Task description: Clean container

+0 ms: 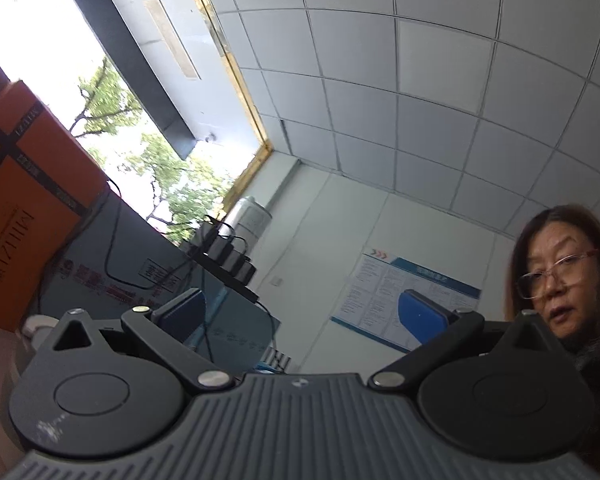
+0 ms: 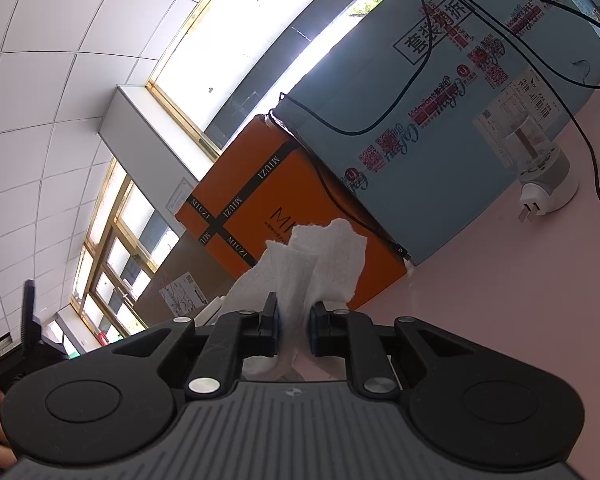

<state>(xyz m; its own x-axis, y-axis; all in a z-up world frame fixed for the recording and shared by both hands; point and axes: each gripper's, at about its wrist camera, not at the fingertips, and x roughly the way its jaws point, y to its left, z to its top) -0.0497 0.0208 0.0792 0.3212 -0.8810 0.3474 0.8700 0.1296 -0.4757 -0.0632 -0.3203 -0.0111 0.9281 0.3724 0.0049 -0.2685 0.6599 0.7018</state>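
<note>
Wiping step pending. Right tongs [image 2: 293,320] grip a paper towel [image 2: 308,268]; left tongs [image 1: 300,312] gape, empty. Container [image 2: 534,148] stands at the table's [image 2: 520,300] far edge. Next: secure it, then wipe.

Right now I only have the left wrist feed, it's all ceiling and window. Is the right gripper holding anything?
Observer: Yes. The right gripper is shut on a white paper towel, bunched between its fingers.
Operator: Container in sight anywhere?
Observer: A small clear container on a white plug base lies on the pink table, on the right side of the right wrist view.
Operator: Towel touching it?
Observer: No, they are well apart; the towel sits in front of the orange box.
Operator: Left gripper from your side?
Observer: Same as your feed: left gripper open, nothing between the fingers.
</note>
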